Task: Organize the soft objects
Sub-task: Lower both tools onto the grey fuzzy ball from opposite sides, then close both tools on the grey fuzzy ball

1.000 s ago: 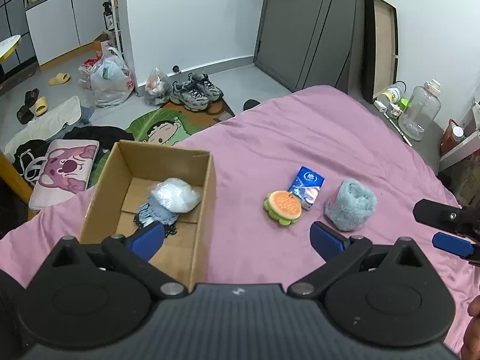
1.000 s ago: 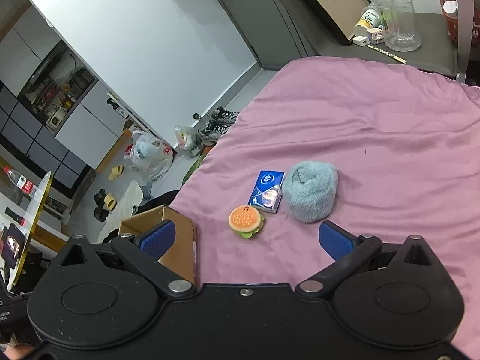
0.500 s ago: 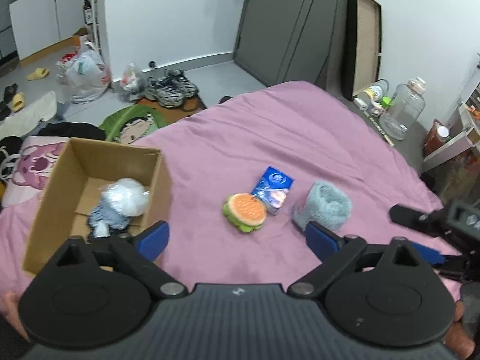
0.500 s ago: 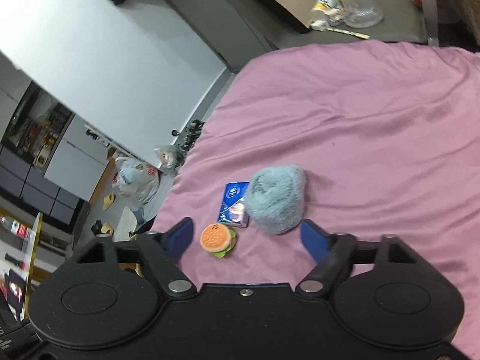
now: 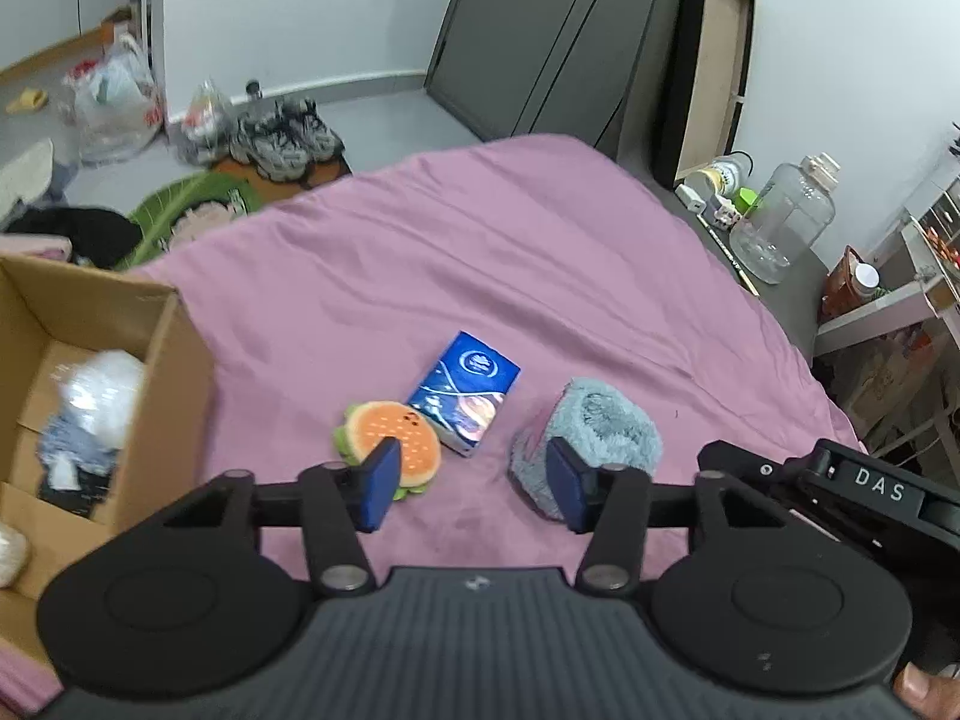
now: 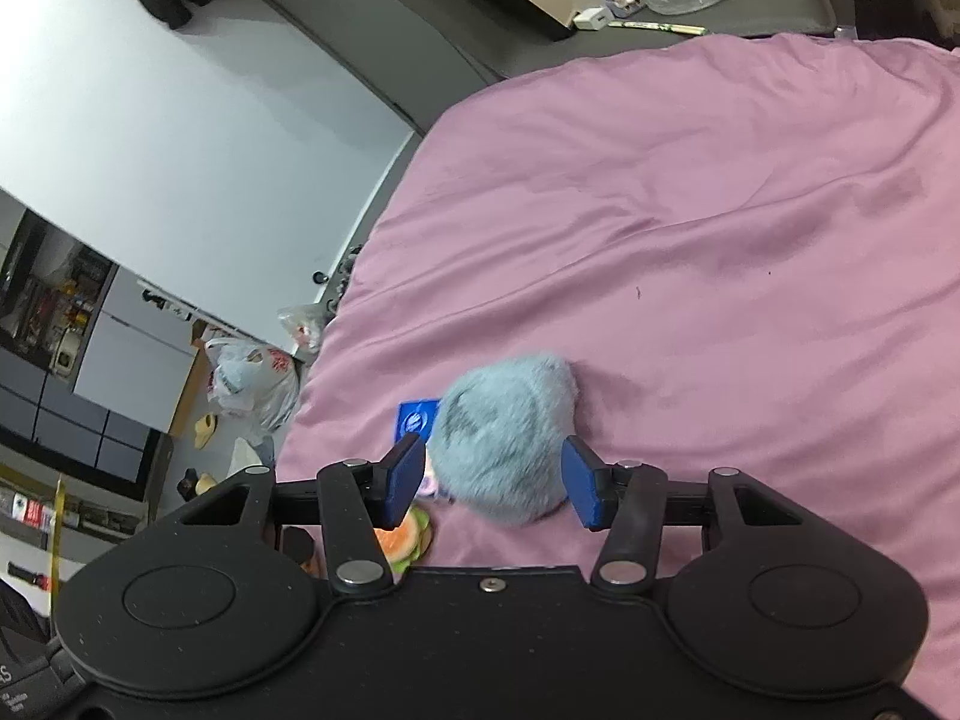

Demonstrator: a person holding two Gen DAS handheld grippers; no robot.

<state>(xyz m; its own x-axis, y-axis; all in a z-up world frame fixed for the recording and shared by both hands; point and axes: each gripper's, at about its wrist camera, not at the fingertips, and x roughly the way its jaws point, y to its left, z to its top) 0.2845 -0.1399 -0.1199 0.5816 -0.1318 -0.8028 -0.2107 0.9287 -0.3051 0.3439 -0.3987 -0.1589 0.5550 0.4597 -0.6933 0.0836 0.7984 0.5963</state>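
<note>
Both claws lowered, closing; right claw [image 6: 492, 483] straddles fluffy roll [image 6: 507, 435].

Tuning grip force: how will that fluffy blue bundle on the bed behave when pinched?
The fluffy blue bundle looks like rolled plush fabric, so it will probably squash between the closing right gripper rather than resist. Likely light for its bulk. Its long pile should grip, not slip, but the roll may loosen and sag once lifted.

We see both claws, left claw [image 5: 474, 483] and right claw [image 6: 493, 480]: black bodies, blue pads, silver screws, white "DAS" lettering.
</note>
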